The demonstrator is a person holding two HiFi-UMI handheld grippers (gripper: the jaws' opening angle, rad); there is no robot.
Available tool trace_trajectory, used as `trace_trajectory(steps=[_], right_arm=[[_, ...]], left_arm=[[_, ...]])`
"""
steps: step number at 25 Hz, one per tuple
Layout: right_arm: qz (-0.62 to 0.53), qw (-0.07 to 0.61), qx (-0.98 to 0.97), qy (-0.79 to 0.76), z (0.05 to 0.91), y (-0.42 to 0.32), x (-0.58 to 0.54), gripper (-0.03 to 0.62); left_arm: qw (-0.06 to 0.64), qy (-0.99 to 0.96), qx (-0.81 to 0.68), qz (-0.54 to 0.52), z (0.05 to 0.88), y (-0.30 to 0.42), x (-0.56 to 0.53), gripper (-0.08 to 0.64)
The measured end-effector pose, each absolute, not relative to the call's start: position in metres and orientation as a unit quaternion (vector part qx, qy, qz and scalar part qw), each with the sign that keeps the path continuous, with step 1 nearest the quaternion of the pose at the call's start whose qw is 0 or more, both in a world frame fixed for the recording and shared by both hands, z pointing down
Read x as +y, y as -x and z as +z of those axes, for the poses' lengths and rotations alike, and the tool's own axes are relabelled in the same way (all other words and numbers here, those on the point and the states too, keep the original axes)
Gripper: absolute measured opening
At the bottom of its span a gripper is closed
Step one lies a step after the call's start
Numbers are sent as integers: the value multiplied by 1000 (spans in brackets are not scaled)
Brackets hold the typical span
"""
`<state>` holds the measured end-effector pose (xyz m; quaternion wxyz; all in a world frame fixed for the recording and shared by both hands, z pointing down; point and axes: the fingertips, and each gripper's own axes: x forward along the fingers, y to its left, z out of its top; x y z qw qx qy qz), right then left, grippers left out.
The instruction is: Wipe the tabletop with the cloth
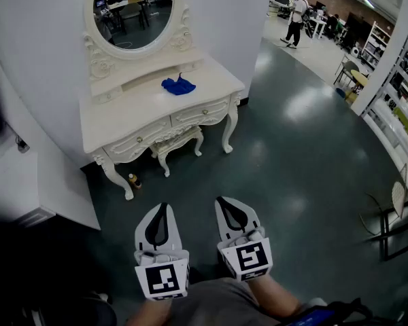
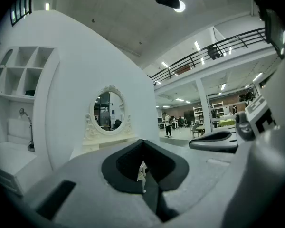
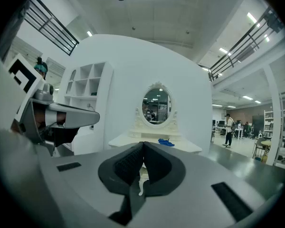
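Note:
A crumpled blue cloth (image 1: 178, 85) lies on the top of a white dressing table (image 1: 122, 114) with an oval mirror (image 1: 132, 9), far ahead of me; the cloth (image 3: 166, 142) also shows small in the right gripper view. Both grippers hang low near my body, well short of the table. My left gripper (image 1: 161, 212) has its jaws together with nothing between them, as the left gripper (image 2: 143, 148) view confirms. My right gripper (image 1: 228, 206) is likewise shut and empty, its tips meeting in the right gripper (image 3: 142, 151) view.
A stool (image 1: 179, 143) is tucked under the table, and a small bottle (image 1: 133, 180) stands on the dark floor by a table leg. A white cabinet (image 1: 27, 189) is at the left. Chairs (image 1: 387, 216) and shelving stand at the right; a person (image 1: 297, 15) walks far off.

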<state>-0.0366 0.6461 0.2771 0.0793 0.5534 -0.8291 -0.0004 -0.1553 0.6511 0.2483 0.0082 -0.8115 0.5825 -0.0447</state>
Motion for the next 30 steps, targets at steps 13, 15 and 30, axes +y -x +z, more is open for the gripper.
trace_trajectory(steps=[13,15,30], right_arm=[[19,57,-837,-544,286,-1,602,15],[22,60,-842,-535,289,-11,588,15],[26,55,-863,-501,275,-94,500,15]], left_arm=[[11,803,593,-55,262,121,612,15],[2,798,599,-70,264,112,599,15],[14,765,640,-70,246,41,530,15]])
